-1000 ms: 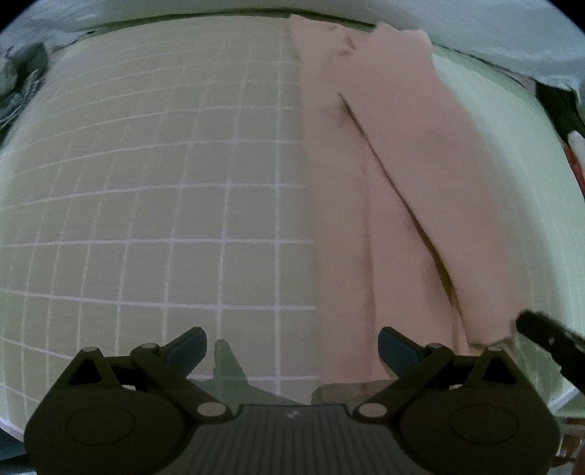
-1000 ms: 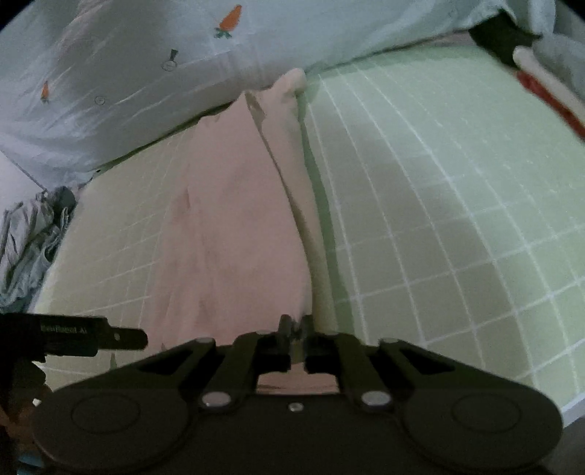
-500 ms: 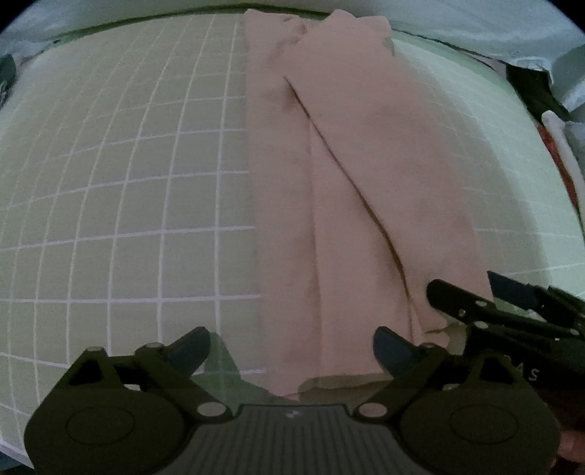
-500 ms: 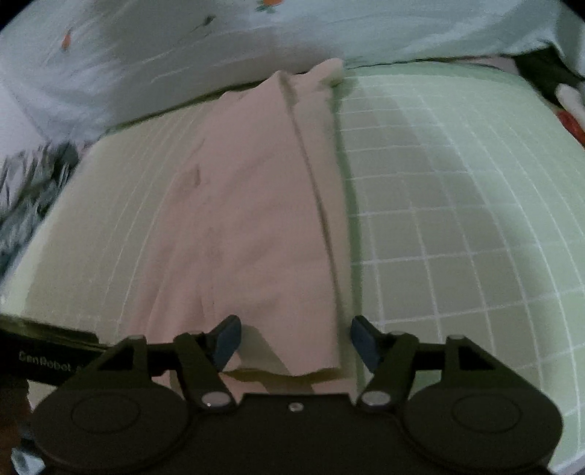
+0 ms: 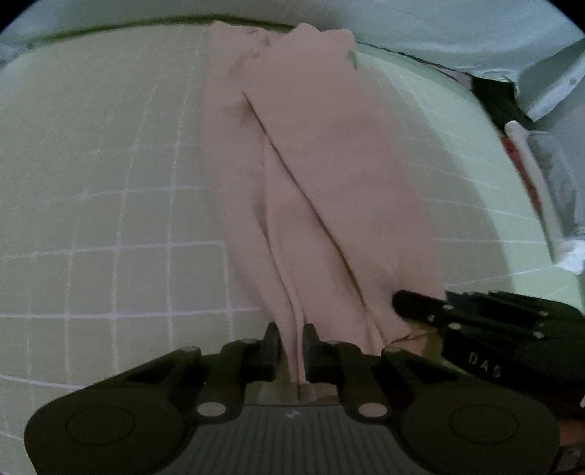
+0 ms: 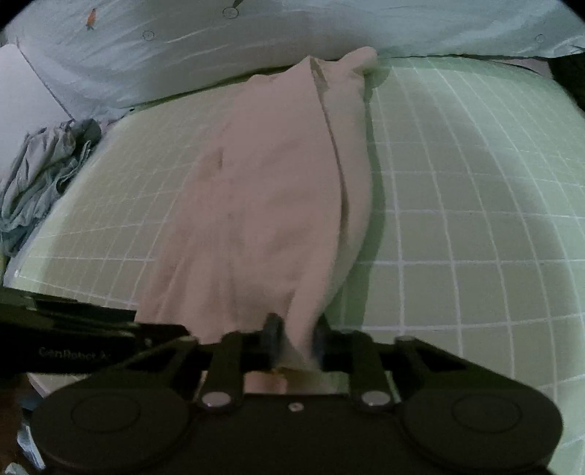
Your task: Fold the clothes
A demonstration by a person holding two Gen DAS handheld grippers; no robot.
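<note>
A long pink garment, folded lengthwise into a narrow strip, lies on a green gridded mat and runs away from me. My left gripper is shut on the near left hem, which bunches into ridges between its fingers. My right gripper is shut on the near right hem, lifted slightly off the mat. The right gripper shows in the left wrist view at the lower right, pinching the cloth edge. The left gripper's body shows at the right wrist view's lower left.
A pale blue sheet with small printed figures lies bunched beyond the mat's far edge. A crumpled grey-blue garment sits off the mat's left side. A dark and red-white item lies off the mat's right edge.
Both grippers moved forward onto the garment's near hem and went from open to shut on it. The near end of the cloth now gathers and lifts between the fingers.
</note>
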